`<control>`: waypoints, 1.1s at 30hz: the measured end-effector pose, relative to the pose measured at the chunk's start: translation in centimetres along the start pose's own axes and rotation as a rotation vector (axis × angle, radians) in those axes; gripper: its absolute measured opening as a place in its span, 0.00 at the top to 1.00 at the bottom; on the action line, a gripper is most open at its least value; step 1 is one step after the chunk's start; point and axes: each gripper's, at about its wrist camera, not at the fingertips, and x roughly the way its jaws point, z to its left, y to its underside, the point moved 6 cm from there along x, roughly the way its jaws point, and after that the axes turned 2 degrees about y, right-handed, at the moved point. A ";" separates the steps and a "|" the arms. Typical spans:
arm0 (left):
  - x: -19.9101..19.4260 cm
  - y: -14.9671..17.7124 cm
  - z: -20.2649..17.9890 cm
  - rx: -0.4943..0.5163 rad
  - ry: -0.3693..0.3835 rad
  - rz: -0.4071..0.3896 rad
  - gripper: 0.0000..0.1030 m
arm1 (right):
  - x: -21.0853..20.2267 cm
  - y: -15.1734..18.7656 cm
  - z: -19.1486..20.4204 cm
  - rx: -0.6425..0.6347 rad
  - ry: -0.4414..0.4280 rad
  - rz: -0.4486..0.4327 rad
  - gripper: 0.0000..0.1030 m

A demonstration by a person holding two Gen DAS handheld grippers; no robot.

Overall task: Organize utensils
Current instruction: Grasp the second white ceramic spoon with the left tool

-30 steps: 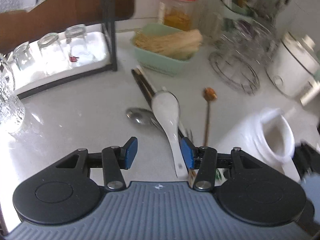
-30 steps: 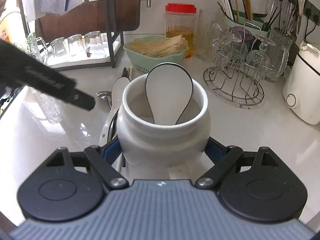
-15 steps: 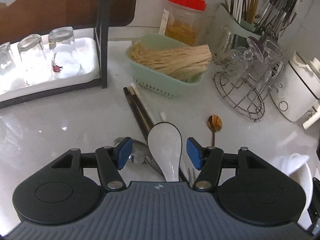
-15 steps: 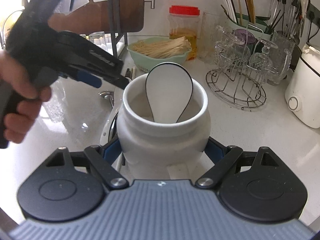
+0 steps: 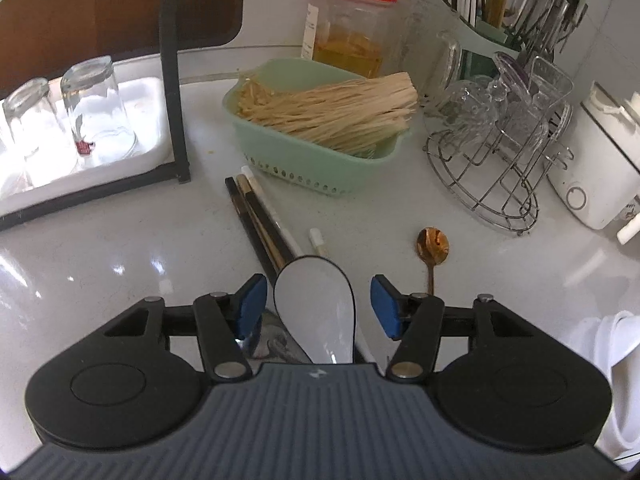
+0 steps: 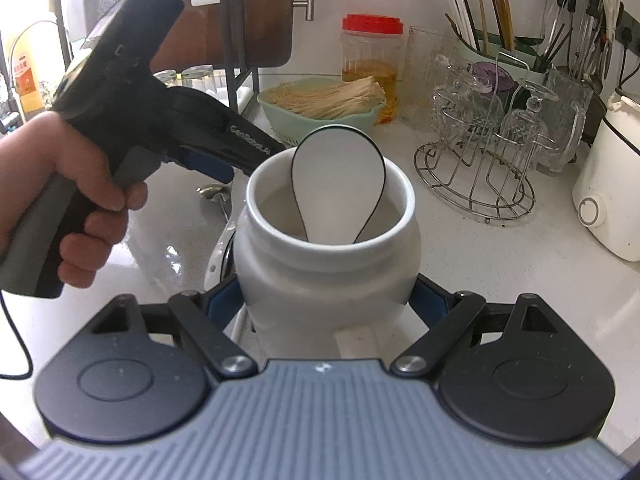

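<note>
Glossy white ceramic spoon [image 5: 316, 304], black-rimmed bowl

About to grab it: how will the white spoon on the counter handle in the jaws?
The spoon looks glazed, so probably slippery against the left gripper pads. It looks ceramic: likely stiff and chippable. Resting across chopsticks, it may rock.
</note>
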 end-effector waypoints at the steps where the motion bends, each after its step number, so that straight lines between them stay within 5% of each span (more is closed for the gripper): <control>1: 0.1 0.0 0.0 0.003 -0.002 0.003 0.44 | 0.0 0.0 0.0 -0.001 -0.001 0.001 0.12; 3: 0.3 0.1 0.1 0.001 -0.003 0.018 0.51 | 0.0 0.0 0.0 -0.002 -0.001 0.002 0.12; 17: -0.2 -0.1 0.4 -0.020 0.008 0.033 0.52 | 0.3 -0.2 -0.1 0.011 0.006 0.016 0.12; 33: -6.5 -0.8 -0.4 -0.027 0.026 0.003 0.53 | 0.4 -0.3 0.0 0.030 0.026 0.026 0.12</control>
